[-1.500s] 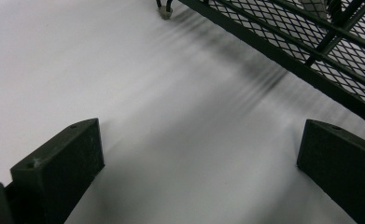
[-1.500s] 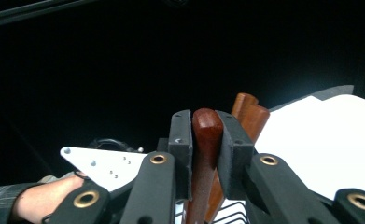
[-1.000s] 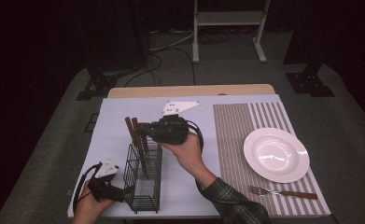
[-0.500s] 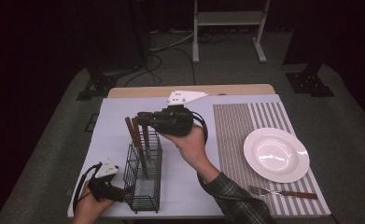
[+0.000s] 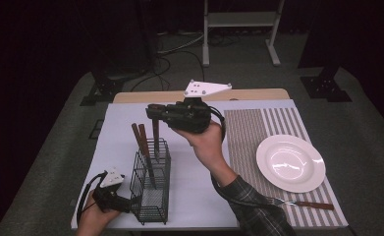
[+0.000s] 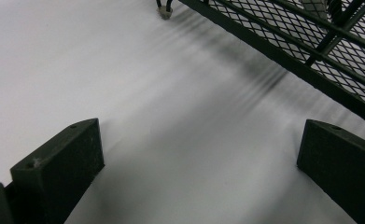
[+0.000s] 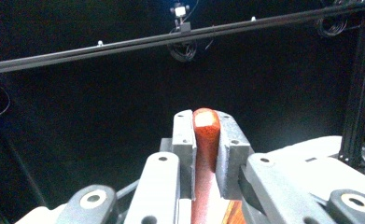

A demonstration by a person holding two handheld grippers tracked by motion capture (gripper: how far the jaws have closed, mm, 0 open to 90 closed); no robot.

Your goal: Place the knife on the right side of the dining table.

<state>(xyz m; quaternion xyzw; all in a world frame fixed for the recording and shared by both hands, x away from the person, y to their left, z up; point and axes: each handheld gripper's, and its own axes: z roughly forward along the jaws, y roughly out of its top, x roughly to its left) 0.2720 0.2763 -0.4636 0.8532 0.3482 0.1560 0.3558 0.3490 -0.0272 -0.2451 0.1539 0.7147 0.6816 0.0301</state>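
High view: wooden-handled utensil (image 5: 155,137) hangs upright, handle end up.

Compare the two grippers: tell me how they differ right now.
The right gripper is shut on a wooden-handled utensil raised above the wire caddy; the left gripper is open, with nothing between its jaws. The right one is raised off the table, the left one low beside the caddy's base. Both carry a grey plate on top.

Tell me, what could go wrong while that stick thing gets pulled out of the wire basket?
The right claw pinches only the top of the wooden handle, so it might slip. Its lower end, in the wire basket, could snag the mesh and tip it; the left claw is open beside the basket, not gripping it.
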